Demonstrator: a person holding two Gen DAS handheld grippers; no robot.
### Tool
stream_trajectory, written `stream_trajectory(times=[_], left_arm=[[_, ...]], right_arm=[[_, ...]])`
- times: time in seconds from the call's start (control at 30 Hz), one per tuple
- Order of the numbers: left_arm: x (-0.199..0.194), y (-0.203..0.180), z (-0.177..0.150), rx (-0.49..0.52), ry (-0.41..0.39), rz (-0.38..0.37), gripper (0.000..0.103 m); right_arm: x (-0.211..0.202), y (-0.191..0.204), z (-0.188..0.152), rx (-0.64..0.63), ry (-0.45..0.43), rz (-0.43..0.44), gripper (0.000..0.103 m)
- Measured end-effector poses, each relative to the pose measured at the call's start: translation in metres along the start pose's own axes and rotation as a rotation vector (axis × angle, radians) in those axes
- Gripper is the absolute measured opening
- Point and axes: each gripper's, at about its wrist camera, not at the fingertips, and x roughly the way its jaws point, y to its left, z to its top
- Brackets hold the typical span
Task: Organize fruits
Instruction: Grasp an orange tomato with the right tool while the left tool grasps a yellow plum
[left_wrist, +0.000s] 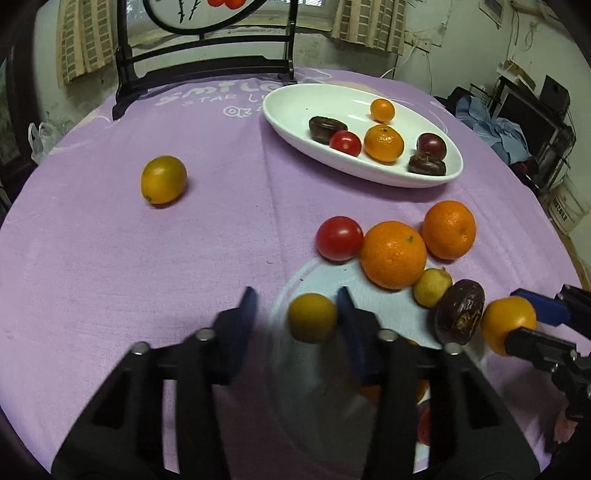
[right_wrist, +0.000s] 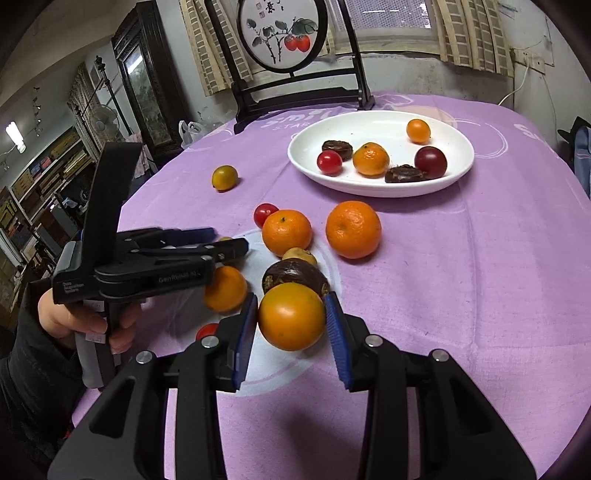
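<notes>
While dimpled, the orange fruit (right_wrist: 291, 316) looks smooth, glossy and round.

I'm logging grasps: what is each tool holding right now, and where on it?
Right tool: the orange fruit, pinched across its sides. Left tool: a yellow fruit sits between its fingers, one touching it; a grip cannot be told.

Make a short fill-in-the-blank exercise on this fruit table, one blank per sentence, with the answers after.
1. The white oval dish holds ___ pieces of fruit.
2. The right gripper is shut on an ___ round fruit.
3. The tablecloth is ___ in colour.
4. The lone yellow-green fruit lies on the cloth, ___ the dish.

Missing words: six; orange; purple; outside
</notes>
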Motion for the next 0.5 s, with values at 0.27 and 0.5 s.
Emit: stream_trajectory(times=[0.27, 0.5], left_arm=[[-0.011, -0.012, -0.001, 0.051, -0.033, -0.002, 0.026], [-0.038, -0.008, 0.0, 0.032, -0.099, -0.025, 0.026]], right_arm=[[-0.005, -0.016, 0.002, 0.062, -0.05, -0.062, 0.038], [-0.005, -0.017, 0.004, 0.051, -0.071, -0.097, 0.038]])
